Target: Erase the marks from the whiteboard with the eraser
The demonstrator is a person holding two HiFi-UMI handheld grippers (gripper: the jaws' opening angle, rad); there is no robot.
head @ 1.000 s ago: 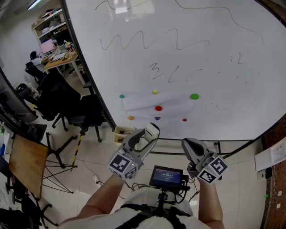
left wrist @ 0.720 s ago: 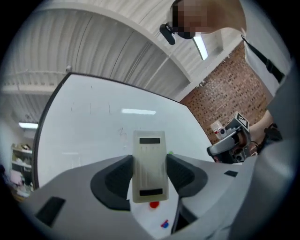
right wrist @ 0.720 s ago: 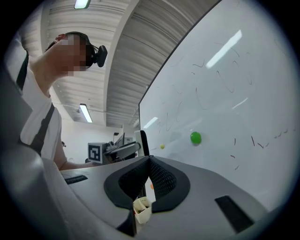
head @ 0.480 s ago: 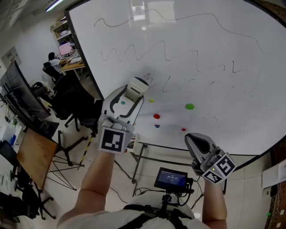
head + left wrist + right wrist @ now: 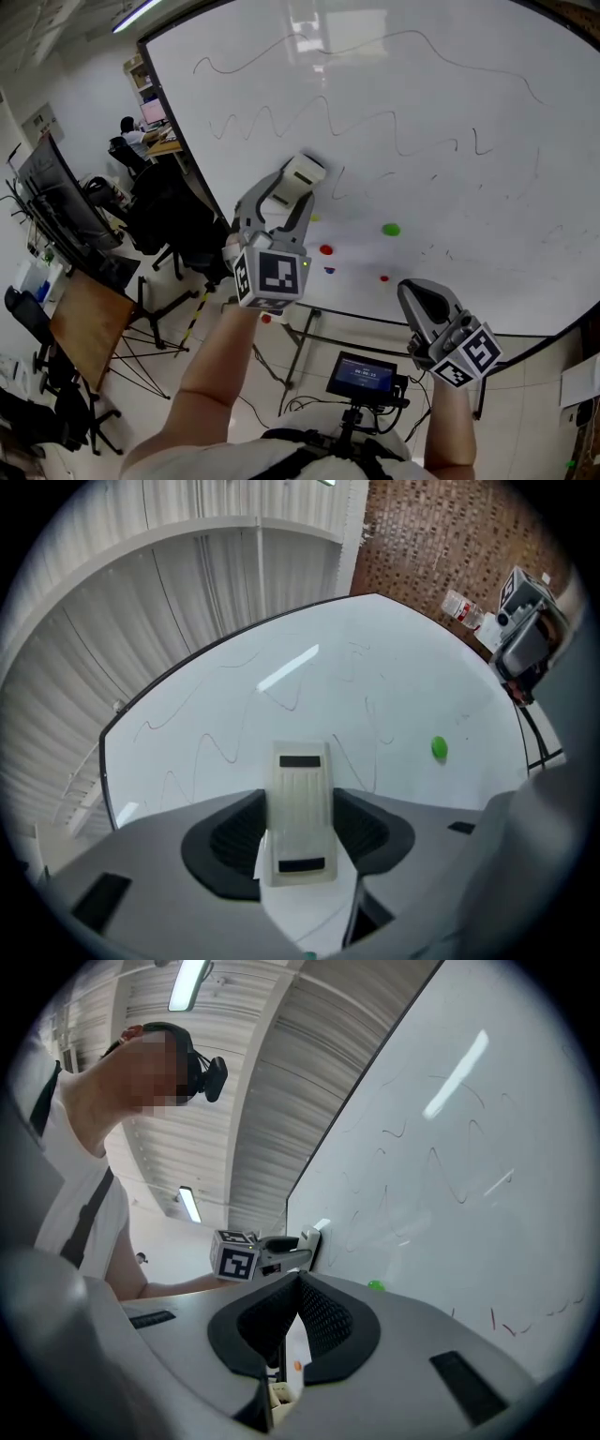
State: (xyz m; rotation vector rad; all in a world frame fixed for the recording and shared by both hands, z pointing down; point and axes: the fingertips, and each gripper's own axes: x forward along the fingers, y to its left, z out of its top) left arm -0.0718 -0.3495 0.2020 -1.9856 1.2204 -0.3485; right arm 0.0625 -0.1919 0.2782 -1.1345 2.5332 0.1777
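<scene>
The whiteboard carries long wavy pen lines and shorter scribbles lower down. My left gripper is raised against the board's lower left part, shut on a cream-white eraser; in the left gripper view the eraser stands between the jaws, its far end at the board. My right gripper hangs low at the right, below the board, shut with nothing in it. The right gripper view shows its jaws closed and the left gripper at the board.
Coloured magnets dot the board: green, red, smaller ones below. A small screen sits at my chest. Office chairs, a wooden table and desks with a seated person lie at the left.
My left gripper rose from waist height to the board with the eraser and moved up and right along it. The right gripper stayed low.
</scene>
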